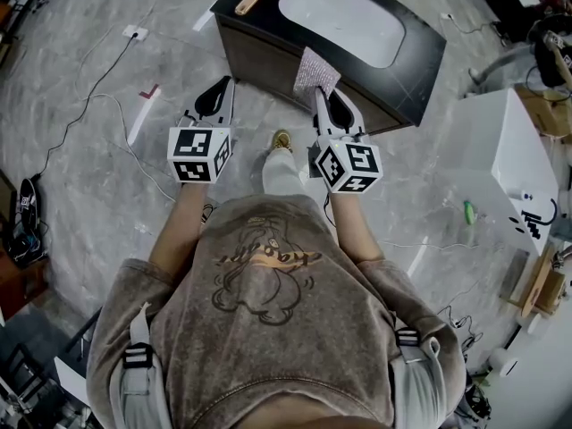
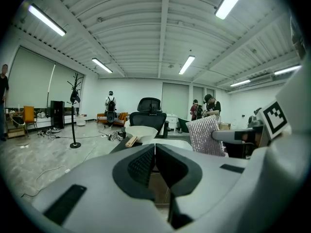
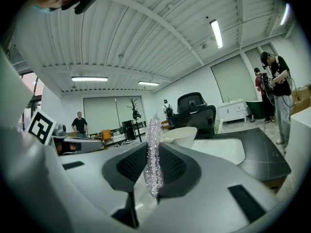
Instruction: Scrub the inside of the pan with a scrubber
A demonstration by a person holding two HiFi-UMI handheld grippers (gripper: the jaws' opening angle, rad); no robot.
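left hand-held gripper: jaws together, empty | right hand-held gripper: clamped on scrubber

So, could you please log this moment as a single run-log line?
left gripper: shut, empty | right gripper: shut on scrubber | pan: on table, untouched | scrubbing: not yet begun

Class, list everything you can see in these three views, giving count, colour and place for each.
dark rectangular table: one, dark, ahead of the person
cream pan with wooden handle: one, cream, far end of the table
white rounded slab: one, white, on the table
silver mesh scrubber: one, silver, between the right gripper's jaws
black office chair: one, black, beyond the table
left gripper: one, white, shut, empty
right gripper: one, white, shut on the scrubber
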